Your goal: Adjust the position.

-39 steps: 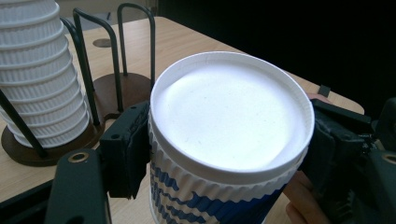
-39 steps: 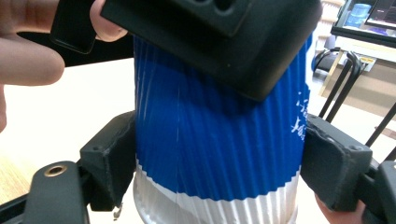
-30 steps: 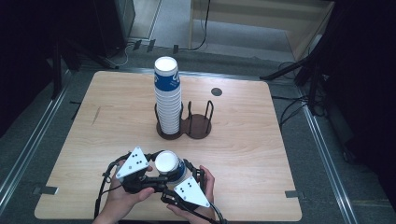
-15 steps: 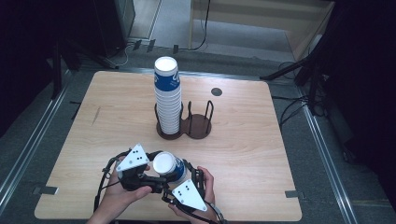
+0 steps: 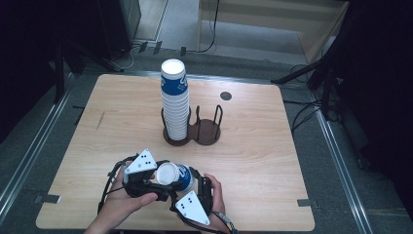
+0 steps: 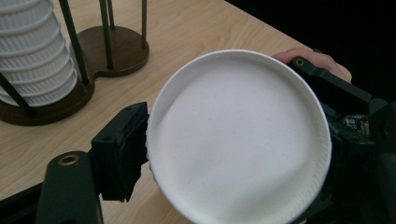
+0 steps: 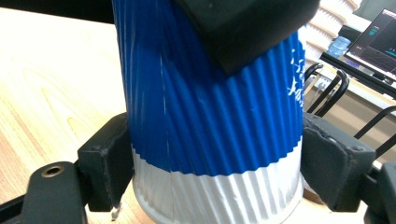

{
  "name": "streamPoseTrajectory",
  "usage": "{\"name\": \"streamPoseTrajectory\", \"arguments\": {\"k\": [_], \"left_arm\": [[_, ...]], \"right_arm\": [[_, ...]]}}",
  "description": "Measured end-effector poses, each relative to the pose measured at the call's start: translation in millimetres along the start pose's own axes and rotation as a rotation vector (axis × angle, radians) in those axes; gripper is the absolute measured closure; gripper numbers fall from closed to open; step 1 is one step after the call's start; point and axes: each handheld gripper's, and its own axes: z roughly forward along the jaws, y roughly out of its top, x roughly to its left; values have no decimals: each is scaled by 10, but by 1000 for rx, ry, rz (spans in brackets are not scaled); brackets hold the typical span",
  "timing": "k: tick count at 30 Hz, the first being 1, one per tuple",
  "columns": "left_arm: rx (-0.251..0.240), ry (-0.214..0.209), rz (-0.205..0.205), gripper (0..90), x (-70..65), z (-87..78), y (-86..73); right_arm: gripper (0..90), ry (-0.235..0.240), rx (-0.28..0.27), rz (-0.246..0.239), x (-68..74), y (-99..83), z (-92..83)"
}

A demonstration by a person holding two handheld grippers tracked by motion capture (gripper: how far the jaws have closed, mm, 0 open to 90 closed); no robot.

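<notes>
Left gripper (image 5: 157,179) jaws just closed onto the paper cup (image 5: 174,176) rim — right gripper (image 5: 196,187) clamps its body; handover underway, cup tipped sideways.

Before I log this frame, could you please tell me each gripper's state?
Left gripper: shut on the blue-and-white ribbed paper cup.
Right gripper: shut on the same cup.

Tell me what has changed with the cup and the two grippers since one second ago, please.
The paper cup tipped over: its mouth faced up before, now it lies slanted with the mouth toward the left gripper. That gripper's jaws have just been closing, one pad at the rim. The right gripper keeps its grip on the cup's body. Both hands, the cup stack and the holder stayed in place.
</notes>
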Motion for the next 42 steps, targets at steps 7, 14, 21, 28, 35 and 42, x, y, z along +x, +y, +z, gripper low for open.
{"name": "streamPoseTrajectory", "arguments": {"k": [7,14,21,28,35,42], "left_arm": [[-2,-13,-21,257,39,-3,-6],[-96,21,-37,263,86,-55,-17],[-187,68,-76,262,175,-97,-52],[-303,170,-41,264,217,-131,-99],[-380,161,-39,265,205,-124,-126],[-418,188,-54,264,233,-111,-167]], "right_arm": [[139,3,12,-17,-7,0,18],[101,-2,14,-2,-69,5,-1],[92,-22,13,40,-164,8,-15],[90,-23,14,82,-248,0,-26],[90,-31,-1,129,-337,11,-50],[101,4,-25,162,-370,26,-68]]}}
